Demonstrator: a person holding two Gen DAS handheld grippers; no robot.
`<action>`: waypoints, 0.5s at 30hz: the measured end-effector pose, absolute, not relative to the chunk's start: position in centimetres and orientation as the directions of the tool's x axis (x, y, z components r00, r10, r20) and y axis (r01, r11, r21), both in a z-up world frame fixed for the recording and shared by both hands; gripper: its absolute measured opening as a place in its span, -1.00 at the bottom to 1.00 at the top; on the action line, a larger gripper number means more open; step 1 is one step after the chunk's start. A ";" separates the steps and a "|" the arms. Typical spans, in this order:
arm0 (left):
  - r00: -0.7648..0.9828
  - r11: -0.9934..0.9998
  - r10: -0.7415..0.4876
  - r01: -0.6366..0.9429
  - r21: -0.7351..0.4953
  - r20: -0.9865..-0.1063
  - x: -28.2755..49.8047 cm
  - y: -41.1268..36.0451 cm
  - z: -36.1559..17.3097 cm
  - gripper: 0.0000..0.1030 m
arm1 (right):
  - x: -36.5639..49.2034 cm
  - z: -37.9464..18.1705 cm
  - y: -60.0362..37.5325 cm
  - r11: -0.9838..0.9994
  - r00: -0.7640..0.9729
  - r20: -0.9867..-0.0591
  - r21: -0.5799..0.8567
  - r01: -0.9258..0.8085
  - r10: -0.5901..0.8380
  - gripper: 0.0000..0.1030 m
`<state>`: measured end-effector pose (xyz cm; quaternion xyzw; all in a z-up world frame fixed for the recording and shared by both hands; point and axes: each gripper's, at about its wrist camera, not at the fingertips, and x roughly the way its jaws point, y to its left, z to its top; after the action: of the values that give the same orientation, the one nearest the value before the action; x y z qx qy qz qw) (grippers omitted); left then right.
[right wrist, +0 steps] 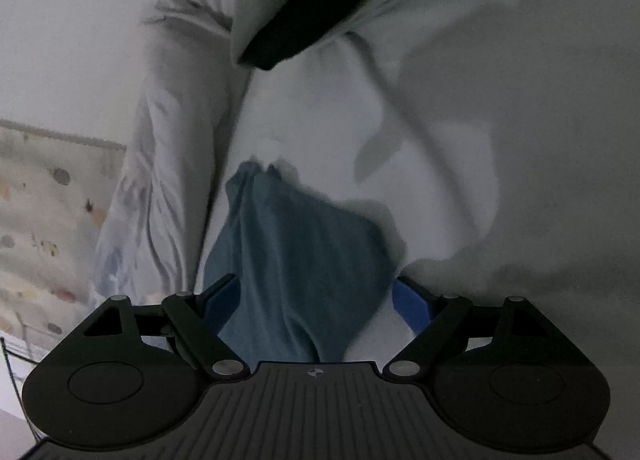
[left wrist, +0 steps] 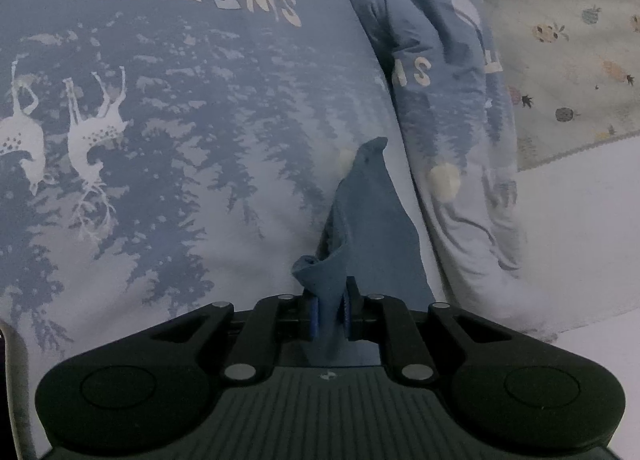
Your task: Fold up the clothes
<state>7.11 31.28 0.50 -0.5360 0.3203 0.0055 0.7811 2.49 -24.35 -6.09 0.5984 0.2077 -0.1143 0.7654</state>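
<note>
Pinching a dark blue cuff [left wrist: 362, 220] in your clenched left claw [left wrist: 331, 318] above the deer-print sweatshirt [left wrist: 180, 120], your right claw [right wrist: 312, 300] spread wide, blue fabric [right wrist: 300, 252] between its unpressed pads.

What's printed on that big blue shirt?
White deer, dark pine trees and the word SWEET on the blue shirt; the left wrist view shows it best.

The left gripper [left wrist: 330, 310] is seen pointing forward and somewhat downward, its jaws drawn almost together, with a fold of blue cloth [left wrist: 368, 212] pinched between the blue pads [left wrist: 313, 314]. The right gripper [right wrist: 316, 300] is likewise angled downward, its jaws spread wide. Blue fabric [right wrist: 296, 260] is seen lying between the parted fingers [right wrist: 412, 306], but no grip on it is made by the pads.
</note>
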 end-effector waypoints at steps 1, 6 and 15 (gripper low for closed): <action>0.794 0.426 -0.333 -0.355 -0.833 -0.508 7.1 31.3 0.5 -0.74 | 2.8 -6.2 -24.3 0.260 0.888 -0.456 0.867 0.426 0.063 0.68; 0.789 0.420 -0.323 -0.374 -0.827 -0.522 7.2 31.4 0.0 -0.74 | 4.0 -6.4 -23.7 0.290 0.865 -0.499 0.836 0.466 0.049 -0.30; 0.815 0.404 -0.326 -0.338 -0.850 -0.479 6.2 31.3 1.2 -0.77 | 1.4 -3.8 -24.1 0.285 0.901 -0.431 0.871 0.401 0.050 -0.69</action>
<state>6.17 31.33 1.22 -0.5460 0.3039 0.0038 0.7807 1.41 -24.06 -3.82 0.5872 0.1921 -0.1128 0.7782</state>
